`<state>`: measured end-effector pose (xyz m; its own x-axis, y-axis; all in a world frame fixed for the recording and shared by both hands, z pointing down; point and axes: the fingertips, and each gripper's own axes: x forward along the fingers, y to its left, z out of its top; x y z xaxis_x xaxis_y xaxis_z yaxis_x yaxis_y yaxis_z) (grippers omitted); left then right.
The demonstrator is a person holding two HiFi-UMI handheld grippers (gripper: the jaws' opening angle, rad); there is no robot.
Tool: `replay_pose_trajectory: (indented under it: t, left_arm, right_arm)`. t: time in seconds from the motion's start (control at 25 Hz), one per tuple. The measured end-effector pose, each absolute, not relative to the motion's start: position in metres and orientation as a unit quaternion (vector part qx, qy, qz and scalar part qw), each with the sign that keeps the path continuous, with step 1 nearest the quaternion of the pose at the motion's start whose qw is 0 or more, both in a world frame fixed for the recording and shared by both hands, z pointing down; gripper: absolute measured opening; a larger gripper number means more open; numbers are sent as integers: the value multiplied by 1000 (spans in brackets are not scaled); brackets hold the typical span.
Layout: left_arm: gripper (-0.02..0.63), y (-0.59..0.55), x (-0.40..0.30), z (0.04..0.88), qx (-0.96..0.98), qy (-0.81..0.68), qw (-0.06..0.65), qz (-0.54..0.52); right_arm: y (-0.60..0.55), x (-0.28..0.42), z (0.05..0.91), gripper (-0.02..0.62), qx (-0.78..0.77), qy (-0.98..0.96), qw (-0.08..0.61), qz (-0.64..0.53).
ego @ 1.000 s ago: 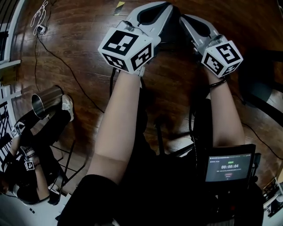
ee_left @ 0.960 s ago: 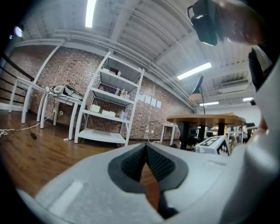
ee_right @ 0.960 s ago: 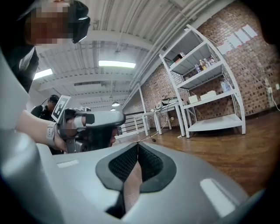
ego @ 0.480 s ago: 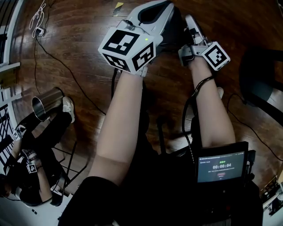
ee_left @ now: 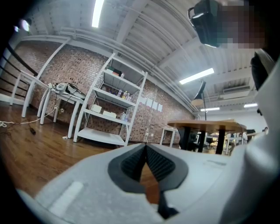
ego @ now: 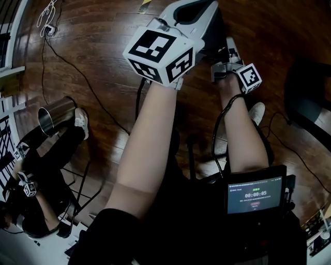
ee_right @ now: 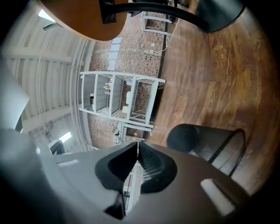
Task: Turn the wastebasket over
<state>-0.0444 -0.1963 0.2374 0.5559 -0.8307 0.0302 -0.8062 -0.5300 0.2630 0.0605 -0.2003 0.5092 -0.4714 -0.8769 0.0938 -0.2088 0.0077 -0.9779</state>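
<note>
**Head view.** Both forearms reach out over a wooden floor point(ego: 103, 31). The left claw point(ego: 195, 9) is far, with its marker cube facing up. The right claw point(ego: 227, 46) is just right of it, rolled onto its side. A small screen point(ego: 256, 195) is near, at the right. At the left a person point(ego: 46, 171) in dark clothes sits by a steel cup point(ego: 54, 116). A cable point(ego: 83, 77) trails across the boards.

**Left gripper view.** The pads point(ee_left: 131, 164) are pressed together at the tips with nothing between them. Beyond are a white shelf point(ee_left: 111, 105) on a brick wall and a wooden desk point(ee_left: 205, 126) to its right.

**Right gripper view** (picture rolled, floor at the right). The pads point(ee_right: 153, 168) meet at the tips and hold nothing. The wastebasket point(ee_right: 205, 146), black mesh, sits on the floor close ahead, just off the claw's line and not touching it. Which end is open I cannot tell.
</note>
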Motion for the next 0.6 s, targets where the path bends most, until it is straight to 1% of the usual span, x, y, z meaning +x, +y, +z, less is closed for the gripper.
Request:
replay_pose_trajectory:
  t: [0.08, 0.24, 0.36, 0.48, 0.52, 0.6]
  left_arm:
    - [3, -196, -43, 234, 874, -467, 124, -51]
    - [3, -197, -47, 234, 873, -469, 125, -52]
    - [3, -199, -49, 229, 871, -471, 126, -54]
    - [3, -199, -54, 230, 870, -472, 129, -55]
    - [3, -199, -55, 232, 870, -472, 129, -55]
    - [3, -199, -56, 233, 870, -473, 130, -56]
  right_arm:
    - [-192, 62, 529, 25, -429, 655, 263, -563]
    - [-171, 51, 569, 112, -441, 639, 221, -590]
    - [-163, 48, 584, 149, -447, 631, 198, -603]
    - [-159, 42, 596, 164, -446, 630, 187, -608]
    - [-158, 41, 600, 160, -445, 630, 188, -609]
    - [-157, 40, 606, 128, -446, 627, 193, -609]
